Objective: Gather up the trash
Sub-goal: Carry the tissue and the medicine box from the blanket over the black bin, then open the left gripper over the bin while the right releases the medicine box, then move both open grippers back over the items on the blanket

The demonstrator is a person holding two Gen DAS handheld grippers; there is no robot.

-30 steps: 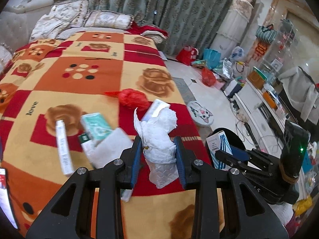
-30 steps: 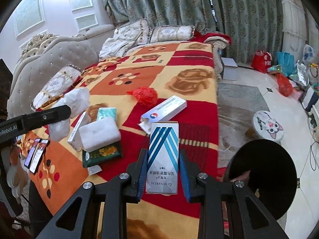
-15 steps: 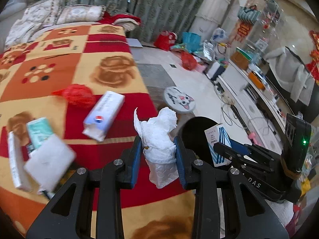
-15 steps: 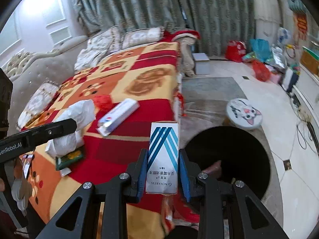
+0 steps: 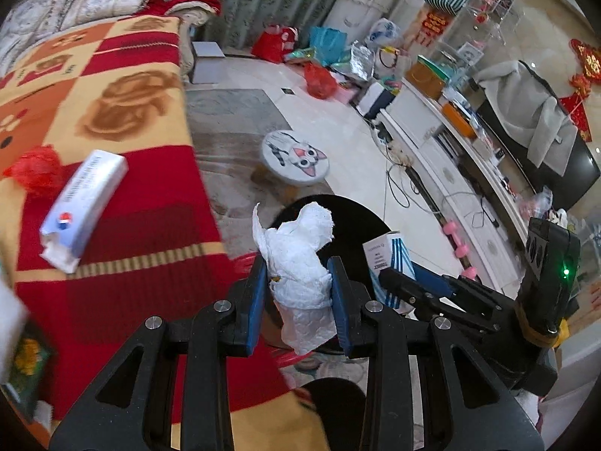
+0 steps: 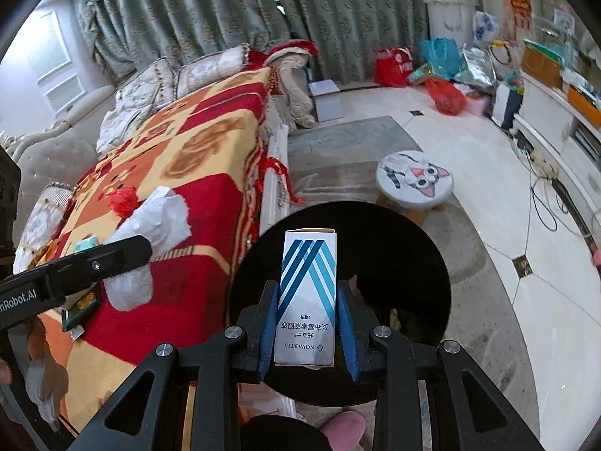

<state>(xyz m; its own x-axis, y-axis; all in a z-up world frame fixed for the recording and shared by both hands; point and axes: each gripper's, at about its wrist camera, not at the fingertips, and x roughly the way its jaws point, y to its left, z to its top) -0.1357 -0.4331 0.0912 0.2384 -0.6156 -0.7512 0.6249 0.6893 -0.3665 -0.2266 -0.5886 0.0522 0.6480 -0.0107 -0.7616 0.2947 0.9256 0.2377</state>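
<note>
My left gripper (image 5: 298, 285) is shut on a crumpled white tissue (image 5: 300, 259), held at the bed's edge just short of the black round bin (image 5: 360, 221). My right gripper (image 6: 308, 319) is shut on a small white box with blue stripes (image 6: 308, 293), held over the black bin's (image 6: 405, 263) dark opening. The right gripper and its box (image 5: 390, 263) also show at the right of the left wrist view. The left gripper with the tissue (image 6: 150, 225) shows at the left of the right wrist view. On the blanket lie a long white-blue box (image 5: 82, 203) and a red crumpled bag (image 5: 35, 169).
The bed with its red and yellow blanket (image 6: 195, 173) fills the left. A low stool with a cat face (image 6: 415, 178) stands behind the bin on a grey rug. Bags crowd the far floor (image 6: 443, 96). A white cabinet with cables (image 5: 443, 173) runs along the right.
Both grippers have swung right from over the bed toward the black bin and sunk a little. The tissue and the striped box stay gripped. The bin now sits under the right gripper.
</note>
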